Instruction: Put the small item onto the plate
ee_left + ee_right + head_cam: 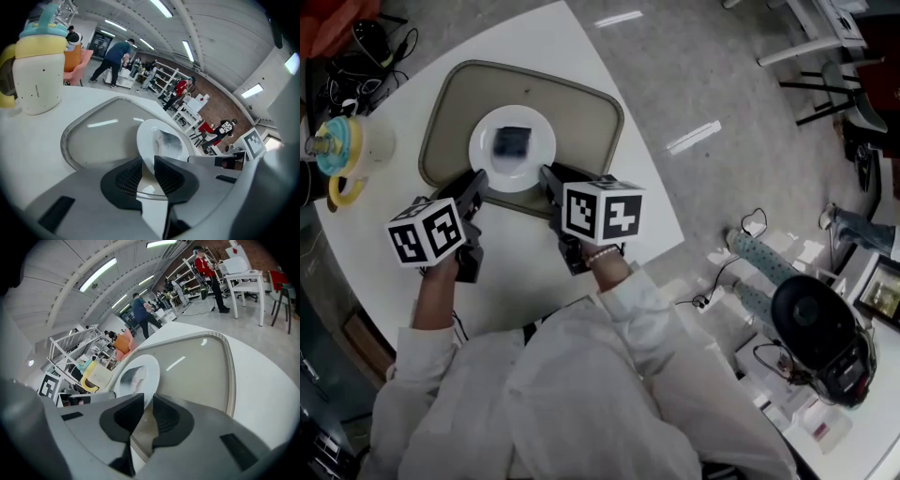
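Note:
A white plate (486,161) sits in a beige tray (581,112), and a small dark flat item (512,142) lies at the plate's middle. My left gripper (478,180) is at the plate's near-left rim and my right gripper (546,173) at its near-right rim. In the left gripper view the plate (149,133) runs into the narrow gap of the left gripper (149,168), with the item (169,145) beyond. In the right gripper view the plate's (151,367) rim enters the gap of the right gripper (147,401), with the item (133,378) further in.
A white lidded cup (342,150) with a yellow handle and teal top stands on the table left of the tray. The round white table's edge runs close behind and right of the tray. A person and equipment are on the floor at the right.

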`<control>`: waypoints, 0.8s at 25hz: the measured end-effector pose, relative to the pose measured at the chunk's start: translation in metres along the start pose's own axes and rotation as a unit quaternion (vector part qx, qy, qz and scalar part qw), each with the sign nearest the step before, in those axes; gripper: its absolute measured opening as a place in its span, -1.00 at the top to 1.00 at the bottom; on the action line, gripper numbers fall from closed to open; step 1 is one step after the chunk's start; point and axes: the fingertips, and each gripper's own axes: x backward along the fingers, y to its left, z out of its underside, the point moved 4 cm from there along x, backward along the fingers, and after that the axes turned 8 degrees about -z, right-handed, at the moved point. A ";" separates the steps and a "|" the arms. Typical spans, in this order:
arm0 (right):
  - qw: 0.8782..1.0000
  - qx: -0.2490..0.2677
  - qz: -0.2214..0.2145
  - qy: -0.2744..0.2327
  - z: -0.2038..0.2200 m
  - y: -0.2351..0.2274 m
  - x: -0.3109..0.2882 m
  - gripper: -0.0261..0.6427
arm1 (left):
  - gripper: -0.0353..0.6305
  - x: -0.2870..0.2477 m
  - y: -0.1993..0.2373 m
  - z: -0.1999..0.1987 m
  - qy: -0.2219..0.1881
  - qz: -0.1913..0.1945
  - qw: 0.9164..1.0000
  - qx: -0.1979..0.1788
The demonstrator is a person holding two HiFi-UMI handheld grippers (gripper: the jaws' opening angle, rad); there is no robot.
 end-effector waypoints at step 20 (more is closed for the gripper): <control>0.999 0.010 0.047 0.005 -0.004 -0.004 -0.006 0.72 | 0.67 -0.013 0.002 0.002 0.012 -0.025 1.000 -0.012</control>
